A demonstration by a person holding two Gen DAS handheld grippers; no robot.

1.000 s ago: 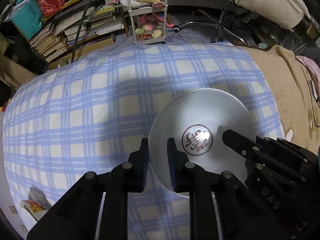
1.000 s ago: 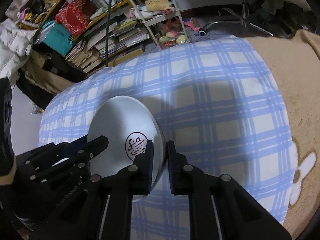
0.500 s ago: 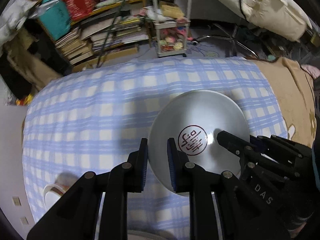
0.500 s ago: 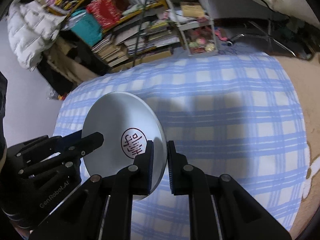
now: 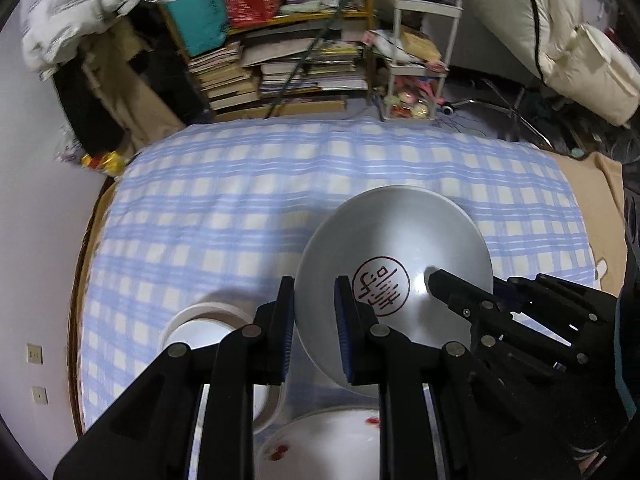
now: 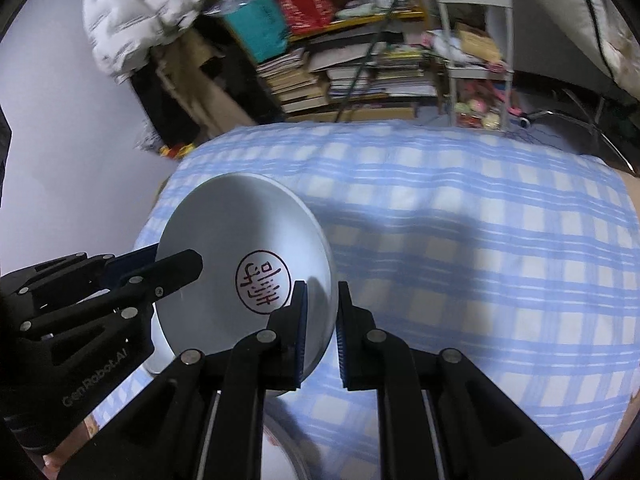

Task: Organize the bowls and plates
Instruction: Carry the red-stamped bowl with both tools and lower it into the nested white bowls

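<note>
Both my left gripper [image 5: 315, 316] and right gripper [image 6: 321, 320] clamp the bowl's [image 5: 400, 240] rim, centre frame, above the checked cloth [image 5: 240, 200].

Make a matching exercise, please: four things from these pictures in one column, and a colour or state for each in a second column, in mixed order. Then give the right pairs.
Things
1. bowl with the red stamp
2. cloth
3. plate with red marks
4. left gripper

Colour or state
A. blue and white checks
B. shut on a rim
C. held up by both grippers
D. lying low, at the bottom edge of the left wrist view

Pairs: 1-C, 2-A, 3-D, 4-B
</note>
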